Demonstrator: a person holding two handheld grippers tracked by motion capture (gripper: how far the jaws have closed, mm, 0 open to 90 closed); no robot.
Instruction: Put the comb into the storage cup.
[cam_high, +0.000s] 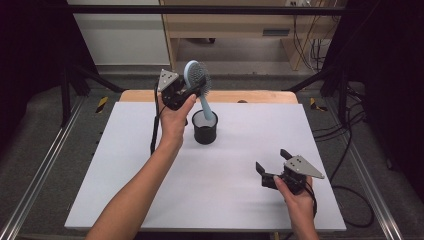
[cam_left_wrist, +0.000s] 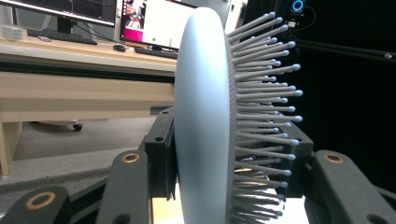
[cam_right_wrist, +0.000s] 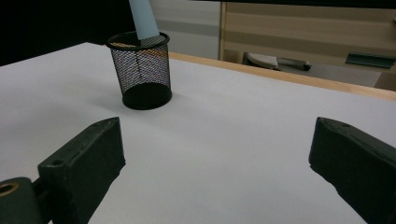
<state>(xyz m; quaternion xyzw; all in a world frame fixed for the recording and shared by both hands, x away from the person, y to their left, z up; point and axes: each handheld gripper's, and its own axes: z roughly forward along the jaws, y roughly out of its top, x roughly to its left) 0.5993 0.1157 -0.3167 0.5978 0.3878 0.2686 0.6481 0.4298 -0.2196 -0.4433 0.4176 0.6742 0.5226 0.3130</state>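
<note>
Hairbrush (cam_high: 196, 75), pale blue, grey bristles: held above the far middle of the table, head up, handle slanting down into the black mesh cup (cam_high: 205, 129); whether the handle tip touches the cup's bottom cannot be told. Left gripper (cam_high: 192, 90): clenched on the brush head, one jaw against the smooth back, the other against the bristle side, as the left gripper view shows close up. Mesh cup: upright on the white table (cam_high: 150, 165), just beside the left hand (cam_high: 175, 117). Right gripper (cam_high: 272, 162): well apart at the near right, jaws spread wide, nothing between them, low over the tabletop.
</note>
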